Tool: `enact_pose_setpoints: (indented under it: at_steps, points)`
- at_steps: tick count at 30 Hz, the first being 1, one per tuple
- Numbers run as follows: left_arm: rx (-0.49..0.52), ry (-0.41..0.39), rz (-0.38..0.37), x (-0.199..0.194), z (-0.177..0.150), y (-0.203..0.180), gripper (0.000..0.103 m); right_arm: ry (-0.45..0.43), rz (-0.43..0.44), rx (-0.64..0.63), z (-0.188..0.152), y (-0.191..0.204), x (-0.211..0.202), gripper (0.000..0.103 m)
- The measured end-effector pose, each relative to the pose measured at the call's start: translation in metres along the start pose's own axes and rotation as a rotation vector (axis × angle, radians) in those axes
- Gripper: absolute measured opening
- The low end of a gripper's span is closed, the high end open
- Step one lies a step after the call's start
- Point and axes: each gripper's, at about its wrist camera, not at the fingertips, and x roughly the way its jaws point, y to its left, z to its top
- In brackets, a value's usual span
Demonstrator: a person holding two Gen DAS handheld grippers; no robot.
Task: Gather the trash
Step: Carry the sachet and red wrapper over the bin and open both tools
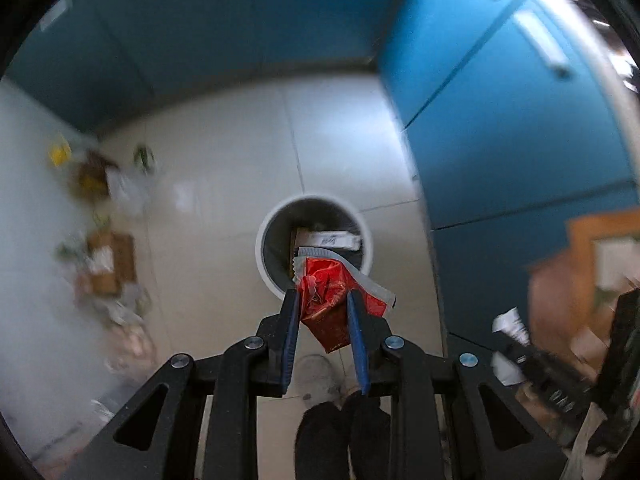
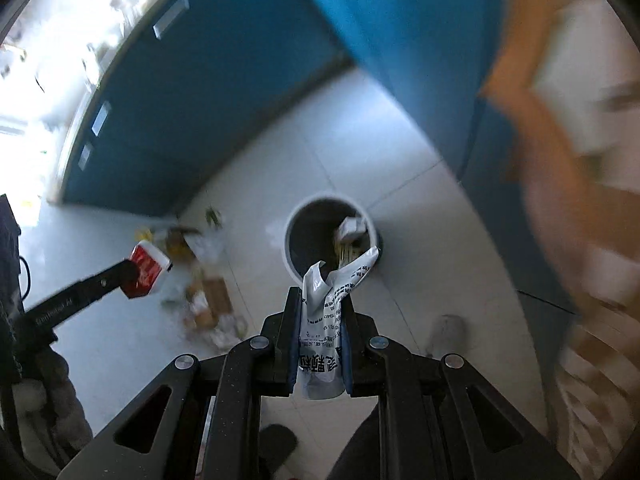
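Blue cabinets (image 1: pixel 500 132) border the pale tiled floor (image 1: pixel 224 152). A white bin (image 1: pixel 262 252) stands on it, scattered litter (image 1: pixel 104 240) to its left. The right gripper (image 2: pixel 320 308) is clenched on a printed white plastic bag (image 2: pixel 324 312) above the bin. The left gripper (image 1: pixel 322 300) grasps a red wrapper (image 1: pixel 328 300) over the rim.

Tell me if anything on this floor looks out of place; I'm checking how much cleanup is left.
Yes. A scattered heap of cardboard scraps, paper and wrappers lies loose on the pale tiled floor, left of the round white waste bin. It is blurred, so single pieces are hard to name. Some trash already sits inside the bin.
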Motion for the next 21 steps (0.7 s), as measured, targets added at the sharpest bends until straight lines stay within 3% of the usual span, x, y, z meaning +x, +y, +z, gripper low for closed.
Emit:
enact_pose_setpoints:
  at_steps: [6, 9, 12, 16, 18, 20, 21]
  points:
    - [-0.063, 0.098, -0.046, 0.154, 0.015, 0.050, 0.021, 0.126, 0.038, -0.044, 0.023, -0.016, 0.194, 0.017]
    - [-0.077, 0.147, -0.057, 0.208, 0.016, 0.065, 0.021, 0.163, 0.040, -0.078, 0.031, -0.024, 0.266, 0.017]
    - [-0.087, 0.169, -0.034, 0.243, 0.019, 0.076, 0.023, 0.199, 0.036, -0.109, 0.036, -0.034, 0.320, 0.019]
    - [-0.120, 0.185, -0.035, 0.265, 0.021, 0.092, 0.025, 0.240, -0.017, -0.179, 0.045, -0.033, 0.376, 0.033]
    - [-0.113, 0.173, -0.022, 0.266, 0.021, 0.096, 0.038, 0.247, -0.037, -0.200, 0.045, -0.032, 0.391, 0.047]
    - [-0.116, 0.156, 0.015, 0.263, 0.019, 0.098, 0.072, 0.245, -0.051, -0.216, 0.046, -0.032, 0.396, 0.054]
    - [-0.117, 0.146, 0.021, 0.260, 0.017, 0.100, 0.073, 0.243, -0.064, -0.224, 0.046, -0.032, 0.398, 0.056]
